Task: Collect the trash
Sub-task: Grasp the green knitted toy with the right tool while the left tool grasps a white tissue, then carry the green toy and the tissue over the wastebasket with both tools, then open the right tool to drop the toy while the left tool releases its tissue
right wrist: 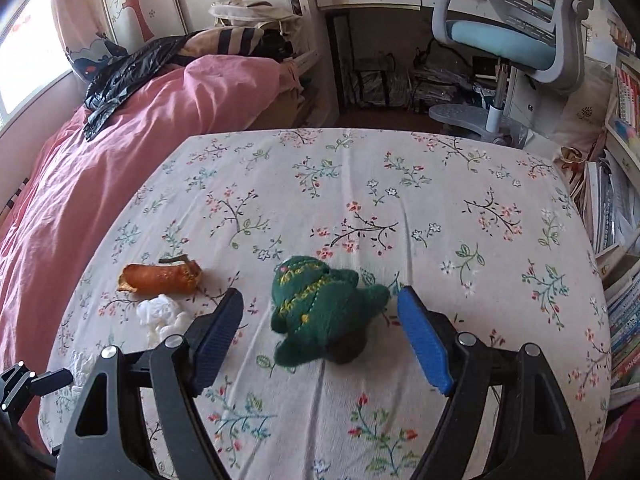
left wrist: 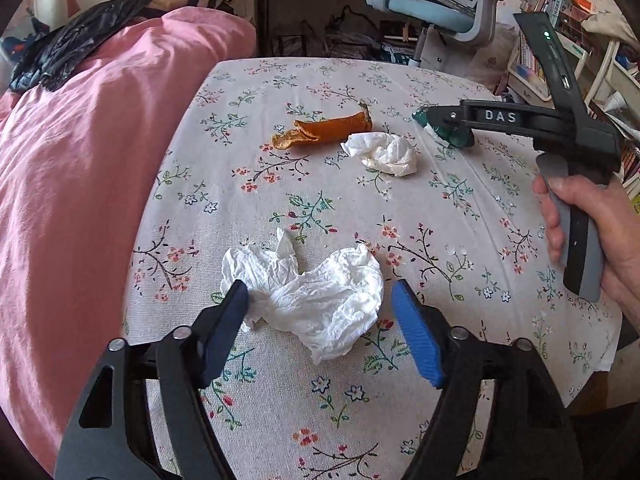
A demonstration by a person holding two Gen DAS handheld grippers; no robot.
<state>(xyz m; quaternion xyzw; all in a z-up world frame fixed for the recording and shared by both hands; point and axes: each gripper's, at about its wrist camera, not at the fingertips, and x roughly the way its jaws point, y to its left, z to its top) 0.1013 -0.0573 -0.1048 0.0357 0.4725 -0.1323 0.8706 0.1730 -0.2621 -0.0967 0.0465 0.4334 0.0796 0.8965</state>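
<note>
The large crumpled white tissue (left wrist: 316, 292) lies near the floral tablecloth's (left wrist: 460, 208) near edge, between your left gripper's (left wrist: 320, 332) parted, empty jaws. Your right gripper (right wrist: 320, 332), equally wide, straddles the green felt toy (right wrist: 320, 312).

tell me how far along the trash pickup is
Nothing looks collected yet. The left claw is open around the big crumpled tissue; the right claw is open around a green felt toy. The peel and small tissue remain on the flowered cloth.
</note>
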